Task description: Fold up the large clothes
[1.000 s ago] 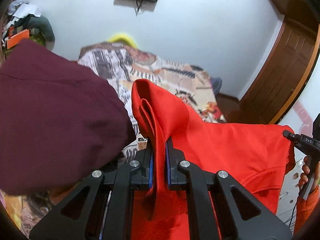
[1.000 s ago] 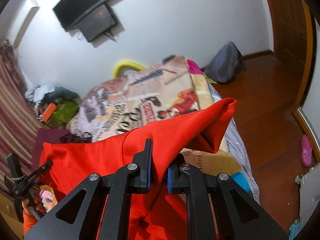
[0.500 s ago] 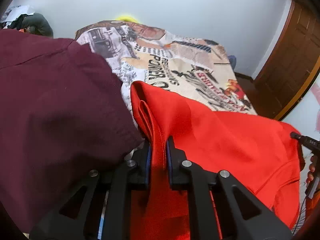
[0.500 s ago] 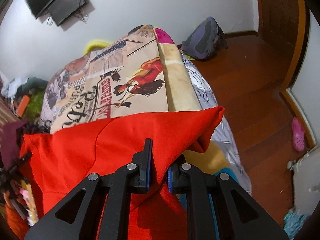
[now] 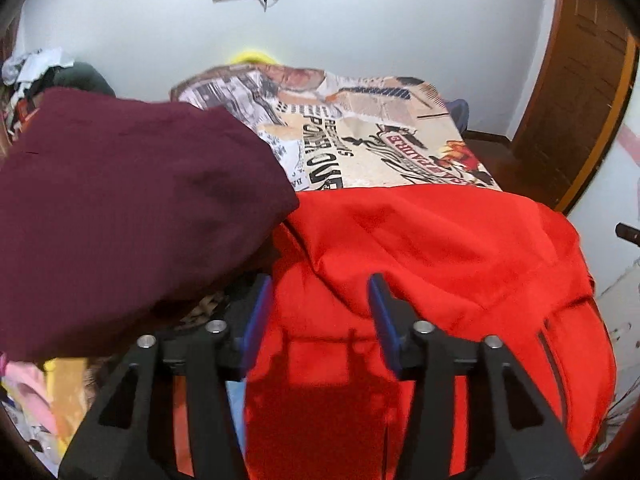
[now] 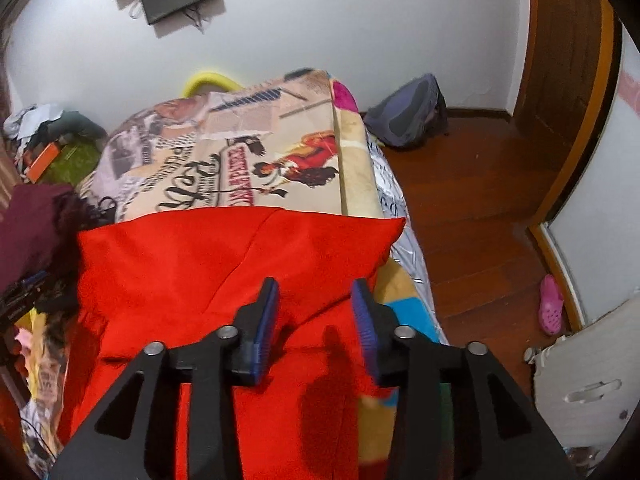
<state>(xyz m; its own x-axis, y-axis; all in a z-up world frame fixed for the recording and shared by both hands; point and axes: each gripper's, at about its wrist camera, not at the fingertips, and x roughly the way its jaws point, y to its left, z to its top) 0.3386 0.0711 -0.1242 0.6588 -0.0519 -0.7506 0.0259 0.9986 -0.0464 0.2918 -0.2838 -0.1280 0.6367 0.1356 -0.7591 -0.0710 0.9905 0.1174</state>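
Nearest us, both sets of fingers are spread wide with nothing between them. Our left gripper (image 5: 320,312) hovers over the near left part of the red garment (image 5: 432,264), its blue-padded fingers (image 5: 256,320) apart above the cloth. Our right gripper (image 6: 316,316) hangs the same way over the near right part of the red garment (image 6: 224,264), fingers (image 6: 266,320) gaping and clear of the fabric.

The garment lies spread on the near end of the bed (image 6: 280,152), its far edge running straight left to right across the mattress, so its long axis lies crosswise to the bed. Its far right corner (image 6: 396,226) comes to a point reaching toward the bed's right edge. A diagonal crease runs from the far edge down toward our right fingers.

Left of it, a maroon cloth (image 5: 120,208) overlaps the garment's left edge. Beyond, the printed bedspread (image 5: 360,140) stretches to the far wall. Right of the bed, a grey backpack (image 6: 408,116) sits on the wooden floor (image 6: 480,208), with a pink clog (image 6: 551,304) nearer us.
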